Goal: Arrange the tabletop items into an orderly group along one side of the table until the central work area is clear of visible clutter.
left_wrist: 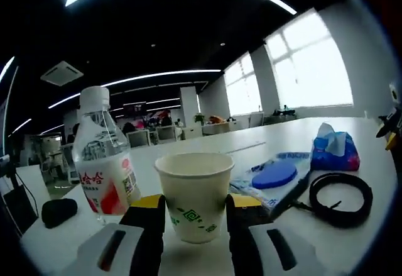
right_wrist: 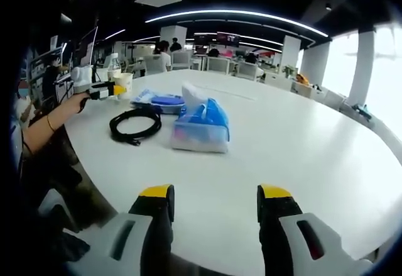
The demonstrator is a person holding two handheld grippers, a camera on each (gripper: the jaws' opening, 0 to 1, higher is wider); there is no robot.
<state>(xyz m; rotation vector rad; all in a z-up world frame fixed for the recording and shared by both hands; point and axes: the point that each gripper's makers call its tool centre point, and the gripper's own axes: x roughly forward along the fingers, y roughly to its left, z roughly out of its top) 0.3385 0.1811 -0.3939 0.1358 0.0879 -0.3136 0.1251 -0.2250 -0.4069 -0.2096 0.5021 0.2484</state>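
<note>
A white paper cup (left_wrist: 195, 194) with green marks stands between the yellow-tipped jaws of my left gripper (left_wrist: 196, 204), which press on its sides. A clear water bottle (left_wrist: 100, 156) with a red label stands just left of the cup. In the right gripper view the same cup (right_wrist: 124, 82) sits at the far left of the white table (right_wrist: 282, 156), with a person's hand (right_wrist: 74, 103) holding the left gripper (right_wrist: 103, 90) against it. My right gripper (right_wrist: 215, 202) hangs open over the near table edge, with nothing between its fingers.
A blue tissue pack (right_wrist: 201, 125) lies mid-table ahead of the right gripper, a coiled black cable (right_wrist: 135, 124) to its left, and a plastic bag with a blue disc (right_wrist: 160, 101) behind. A black mouse-like object (left_wrist: 59, 212) lies left of the bottle.
</note>
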